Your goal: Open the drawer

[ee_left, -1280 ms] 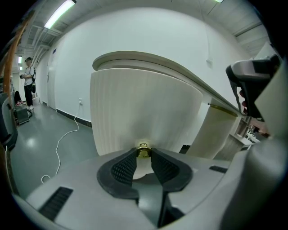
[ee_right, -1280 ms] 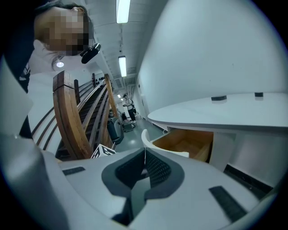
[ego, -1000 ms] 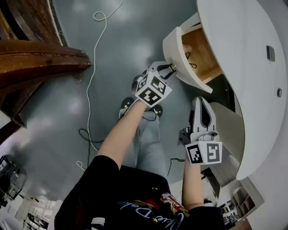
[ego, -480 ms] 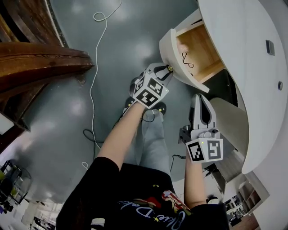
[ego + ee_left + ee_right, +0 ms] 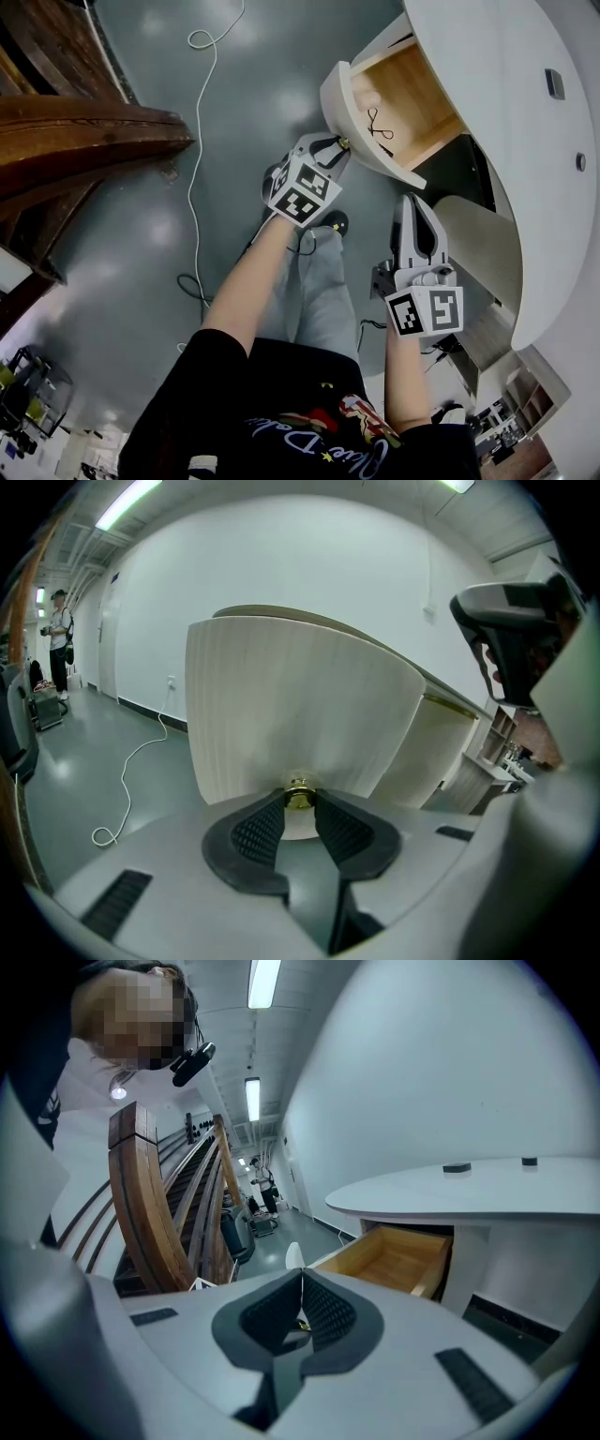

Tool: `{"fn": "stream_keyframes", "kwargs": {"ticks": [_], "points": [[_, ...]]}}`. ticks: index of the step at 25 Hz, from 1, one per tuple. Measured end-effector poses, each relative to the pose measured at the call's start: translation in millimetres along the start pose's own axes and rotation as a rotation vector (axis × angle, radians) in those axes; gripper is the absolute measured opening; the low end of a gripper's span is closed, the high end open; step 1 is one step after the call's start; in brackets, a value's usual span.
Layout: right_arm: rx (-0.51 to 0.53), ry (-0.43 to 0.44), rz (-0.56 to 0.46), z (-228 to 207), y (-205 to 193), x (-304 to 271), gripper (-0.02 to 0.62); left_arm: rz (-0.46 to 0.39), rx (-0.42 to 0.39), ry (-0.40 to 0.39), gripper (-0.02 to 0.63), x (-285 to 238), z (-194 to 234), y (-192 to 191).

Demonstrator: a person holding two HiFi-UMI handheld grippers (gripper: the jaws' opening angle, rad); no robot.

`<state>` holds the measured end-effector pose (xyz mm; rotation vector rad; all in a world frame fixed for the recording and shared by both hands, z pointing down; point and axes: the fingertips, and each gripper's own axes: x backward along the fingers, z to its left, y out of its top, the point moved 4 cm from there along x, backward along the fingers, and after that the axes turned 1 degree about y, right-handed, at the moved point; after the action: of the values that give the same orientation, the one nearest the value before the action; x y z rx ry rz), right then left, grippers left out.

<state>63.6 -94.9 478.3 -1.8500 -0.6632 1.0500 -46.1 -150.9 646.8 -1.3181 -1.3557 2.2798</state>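
claws first, nearest to me: my right gripper hangs idle with its jaws pressed together on nothing, just off the counter's curved edge and below the drawer. a little further out, my left gripper has its pads clamped on the small brass knob in the middle of the drawer front. beyond that the drawer stands partly out from under the counter's edge. its wooden floor shows, with a small dark thing lying near the front that i can't name.

to do this pull well, i judge the knob a small round hold that could slip from the pads. so i want the pull straight along the drawer's run, level and slow, with no twisting or lifting. i'd hold the right gripper clear of the front's path, and ease off before the box runs out of its slot.
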Motion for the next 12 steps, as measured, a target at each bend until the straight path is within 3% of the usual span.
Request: {"fn": "stream_keyframes", "kwargs": {"ticks": [12], "points": [[0.007, -0.01, -0.008, 6.3, 6.8, 5.4, 0.002, 0.016, 0.004, -0.008, 0.098, 11.6, -0.5, -7.0]]}}
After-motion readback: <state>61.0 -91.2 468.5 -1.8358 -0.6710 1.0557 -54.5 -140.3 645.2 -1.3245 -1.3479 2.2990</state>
